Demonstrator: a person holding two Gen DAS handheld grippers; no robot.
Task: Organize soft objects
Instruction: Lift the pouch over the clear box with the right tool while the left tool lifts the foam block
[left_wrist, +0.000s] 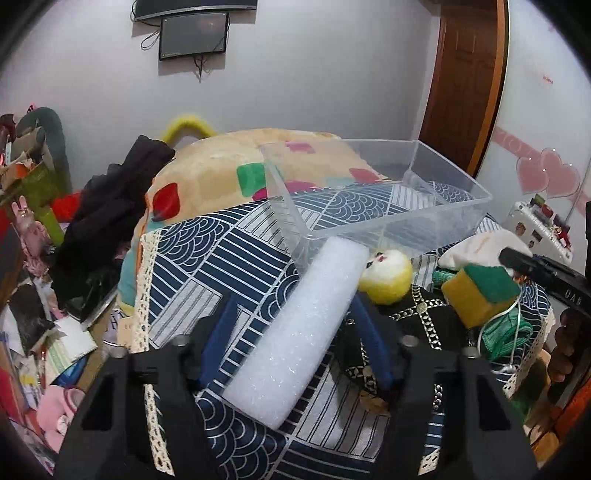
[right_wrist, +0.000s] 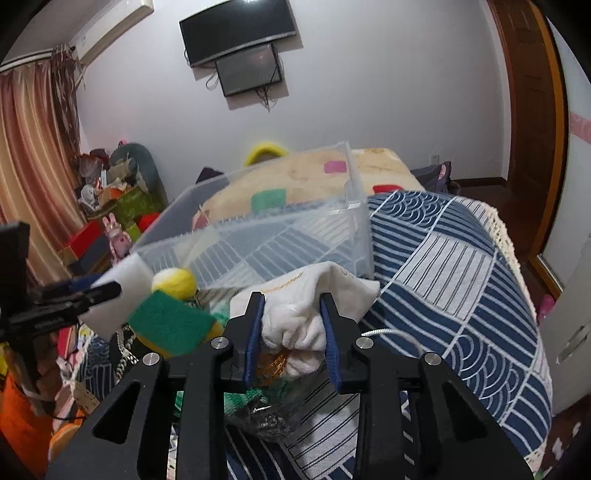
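Note:
A white foam block (left_wrist: 295, 332) lies slantwise between the fingers of my left gripper (left_wrist: 291, 306), which looks open around it; its far end rests by the clear plastic bin (left_wrist: 454, 218). My right gripper (right_wrist: 293, 306) is shut on a white plush cloth (right_wrist: 295, 325). A yellow plush ball (left_wrist: 386, 277) and a yellow-green sponge (left_wrist: 480, 295) lie in front of the bin. They also show in the right wrist view: the ball (right_wrist: 173, 282), the sponge (right_wrist: 170, 325), the foam block (right_wrist: 122, 291) and the bin (right_wrist: 258, 236).
A blue-and-white patterned cover (right_wrist: 461, 288) lies over the surface. A black cloth with gold chain print (left_wrist: 417, 325) and green cloth with cord (left_wrist: 509, 332) lie near the sponge. A dark garment (left_wrist: 110, 214) hangs at the left. Clutter fills the floor at the left (left_wrist: 33, 332).

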